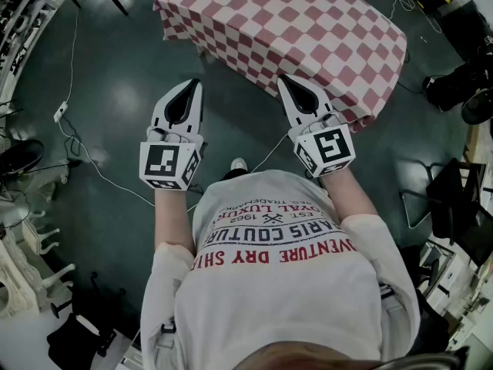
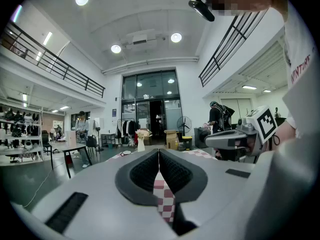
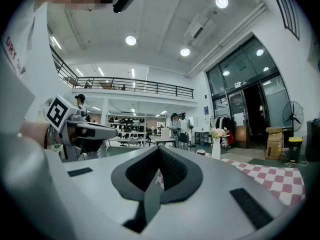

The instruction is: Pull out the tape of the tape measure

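Together, left gripper and right gripper point level.

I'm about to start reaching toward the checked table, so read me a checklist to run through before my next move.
1. Left gripper empty: ok, jaws together, nothing between them.
2. Right gripper empty: ok, jaws together, nothing between them.
3. Jaws ready to take something: not ok, both are shut.
4. Tape measure found: cannot tell. A small round thing sits beside the vase, too small to identify.
5. Grippers over the checked table: not ok. The left hangs over the floor, the right only at the cloth's near edge.
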Action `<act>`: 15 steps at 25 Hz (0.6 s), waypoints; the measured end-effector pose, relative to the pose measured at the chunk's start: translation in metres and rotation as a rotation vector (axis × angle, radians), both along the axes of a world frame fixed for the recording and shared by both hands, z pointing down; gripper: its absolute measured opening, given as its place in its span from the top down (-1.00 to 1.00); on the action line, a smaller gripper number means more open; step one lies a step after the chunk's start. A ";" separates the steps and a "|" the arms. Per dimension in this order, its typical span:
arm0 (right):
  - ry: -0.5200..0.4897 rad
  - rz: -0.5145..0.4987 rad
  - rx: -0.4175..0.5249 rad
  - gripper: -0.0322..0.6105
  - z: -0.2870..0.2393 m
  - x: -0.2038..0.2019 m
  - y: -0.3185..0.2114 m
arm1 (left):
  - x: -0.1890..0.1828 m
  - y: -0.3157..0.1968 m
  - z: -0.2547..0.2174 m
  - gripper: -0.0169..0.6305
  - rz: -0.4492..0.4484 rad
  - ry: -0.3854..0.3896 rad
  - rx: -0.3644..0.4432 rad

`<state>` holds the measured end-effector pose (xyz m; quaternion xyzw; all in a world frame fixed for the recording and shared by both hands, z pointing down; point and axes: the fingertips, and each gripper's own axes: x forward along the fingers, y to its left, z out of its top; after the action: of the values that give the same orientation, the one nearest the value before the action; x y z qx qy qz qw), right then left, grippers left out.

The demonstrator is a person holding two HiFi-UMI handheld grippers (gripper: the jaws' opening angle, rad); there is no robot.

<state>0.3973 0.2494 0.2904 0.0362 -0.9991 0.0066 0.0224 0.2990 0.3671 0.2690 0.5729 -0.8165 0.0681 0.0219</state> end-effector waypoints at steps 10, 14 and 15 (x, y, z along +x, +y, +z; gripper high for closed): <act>0.012 0.005 -0.007 0.81 0.000 0.001 0.000 | 0.001 0.000 -0.002 0.89 0.007 0.008 0.019; -0.028 0.022 0.001 0.81 -0.005 -0.015 0.005 | -0.013 0.007 -0.002 0.89 0.028 0.005 0.039; -0.046 0.036 0.009 0.81 -0.006 -0.020 0.005 | -0.019 0.009 -0.002 0.89 0.031 0.003 0.047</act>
<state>0.3773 0.2547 0.2840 0.0539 -0.9985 0.0032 -0.0009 0.2801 0.3763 0.2668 0.5859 -0.8089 0.0486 0.0086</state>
